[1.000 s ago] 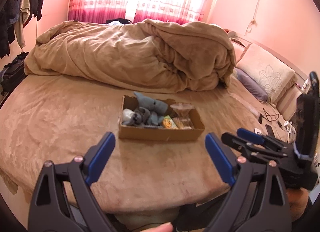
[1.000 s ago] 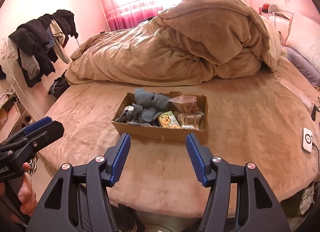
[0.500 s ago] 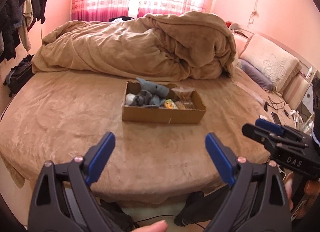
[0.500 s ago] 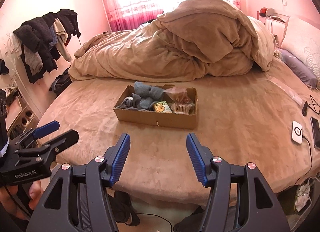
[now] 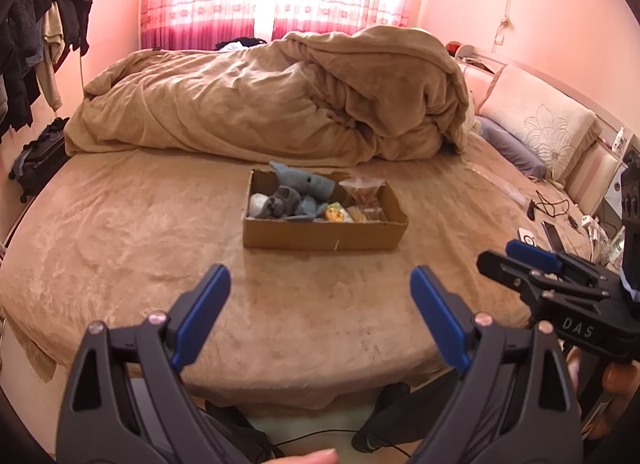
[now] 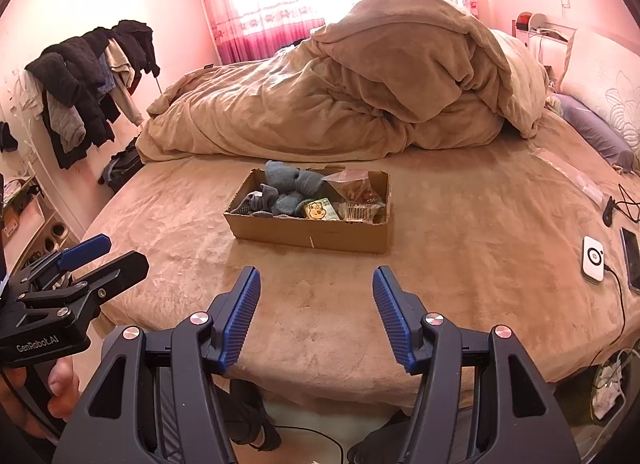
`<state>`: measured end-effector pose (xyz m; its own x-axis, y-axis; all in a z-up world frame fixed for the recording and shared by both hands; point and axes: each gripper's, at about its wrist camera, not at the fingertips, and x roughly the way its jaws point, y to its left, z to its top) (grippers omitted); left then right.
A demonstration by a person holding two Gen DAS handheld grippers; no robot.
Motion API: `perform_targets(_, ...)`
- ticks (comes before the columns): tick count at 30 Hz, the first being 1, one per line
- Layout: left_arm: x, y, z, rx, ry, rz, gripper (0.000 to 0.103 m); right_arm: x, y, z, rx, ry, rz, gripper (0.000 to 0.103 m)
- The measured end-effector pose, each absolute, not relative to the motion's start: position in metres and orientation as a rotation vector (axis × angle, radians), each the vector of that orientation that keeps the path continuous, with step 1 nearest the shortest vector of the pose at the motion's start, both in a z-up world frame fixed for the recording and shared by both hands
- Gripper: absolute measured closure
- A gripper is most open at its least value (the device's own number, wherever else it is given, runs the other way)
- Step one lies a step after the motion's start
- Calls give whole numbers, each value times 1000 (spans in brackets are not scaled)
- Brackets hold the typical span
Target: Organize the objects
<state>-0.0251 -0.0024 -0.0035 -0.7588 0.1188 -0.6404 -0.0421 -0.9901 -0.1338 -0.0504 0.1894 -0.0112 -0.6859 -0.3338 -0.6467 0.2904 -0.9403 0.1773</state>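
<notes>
A shallow cardboard box (image 5: 324,234) (image 6: 308,230) sits on the tan bed. It holds a blue-grey plush shark (image 5: 304,184) (image 6: 292,184), grey socks (image 5: 276,204), a small yellow-green packet (image 5: 338,213) (image 6: 318,210) and a clear bag of snacks (image 5: 362,192) (image 6: 354,188). My left gripper (image 5: 320,296) is open and empty, well short of the box near the bed's front edge. My right gripper (image 6: 316,300) is open and empty, also back from the box. Each gripper shows in the other's view, the right one (image 5: 532,260) and the left one (image 6: 100,254).
A heaped tan duvet (image 5: 280,104) fills the far half of the bed. Pillows (image 5: 540,132) lie at right. A white charger (image 6: 593,258), a phone (image 6: 632,260) and cables lie at the bed's right edge. Clothes (image 6: 88,80) hang at left.
Both grippers have pulled back from the box toward the bed's front edge, so the box looks smaller and farther. Both stay open and empty.
</notes>
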Motion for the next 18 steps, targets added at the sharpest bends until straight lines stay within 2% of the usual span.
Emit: perform_targets(18,-35,-7,-5,-1057,-153,2864,10,-60,185,-13,1034,-75,-2601,41)
